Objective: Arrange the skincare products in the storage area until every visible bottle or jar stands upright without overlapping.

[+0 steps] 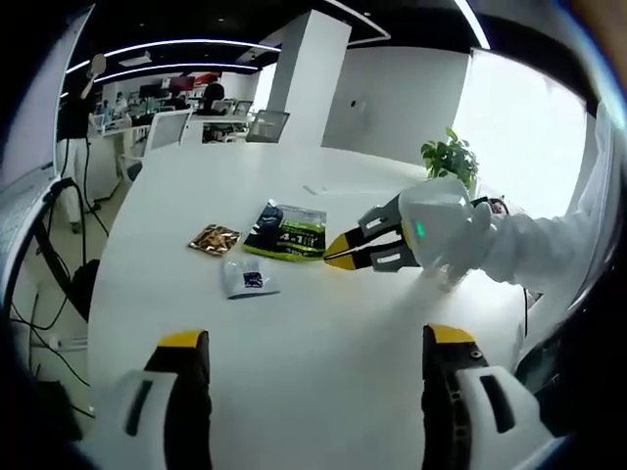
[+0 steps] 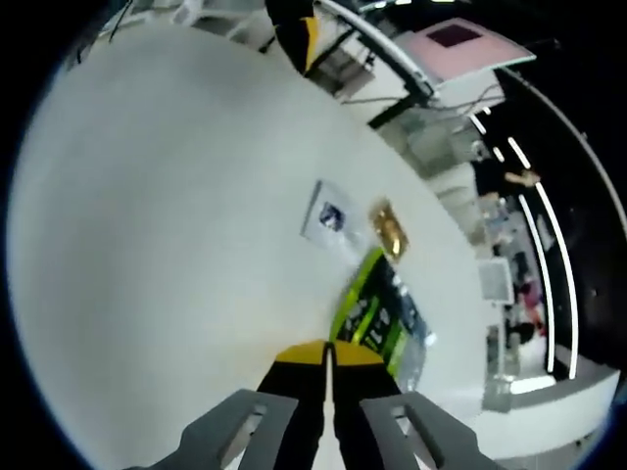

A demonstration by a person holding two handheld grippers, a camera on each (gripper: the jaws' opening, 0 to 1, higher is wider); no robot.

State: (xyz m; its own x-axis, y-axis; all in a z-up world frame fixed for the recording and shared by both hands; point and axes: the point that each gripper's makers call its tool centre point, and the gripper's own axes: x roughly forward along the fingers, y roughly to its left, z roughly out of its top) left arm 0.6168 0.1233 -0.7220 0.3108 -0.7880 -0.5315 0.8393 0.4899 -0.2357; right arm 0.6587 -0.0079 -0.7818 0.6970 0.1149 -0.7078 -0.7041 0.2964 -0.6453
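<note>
Three flat packets lie on the white table point(image 1: 323, 323): a green-and-black pouch point(image 1: 286, 232), a small gold sachet point(image 1: 214, 239) and a white sachet with a blue square point(image 1: 248, 277). My left gripper point(image 1: 316, 338) stands wide open over bare table, well short of them. My right gripper point(image 1: 338, 253), held in a white-gloved hand, comes in from the right with its jaws shut and its yellow tips at the pouch's right edge. In the right gripper view its shut tips point(image 2: 328, 354) meet the pouch's point(image 2: 377, 318) near end; the gold sachet point(image 2: 389, 230) and the white sachet point(image 2: 326, 215) lie beyond. Whether they pinch the pouch is unclear.
A potted plant point(image 1: 451, 157) stands at the table's far right. Chairs point(image 1: 266, 125) and office desks are behind the table's far end. The table's left edge drops to a floor with cables point(image 1: 39, 333). A white pillar point(image 1: 304, 78) rises behind.
</note>
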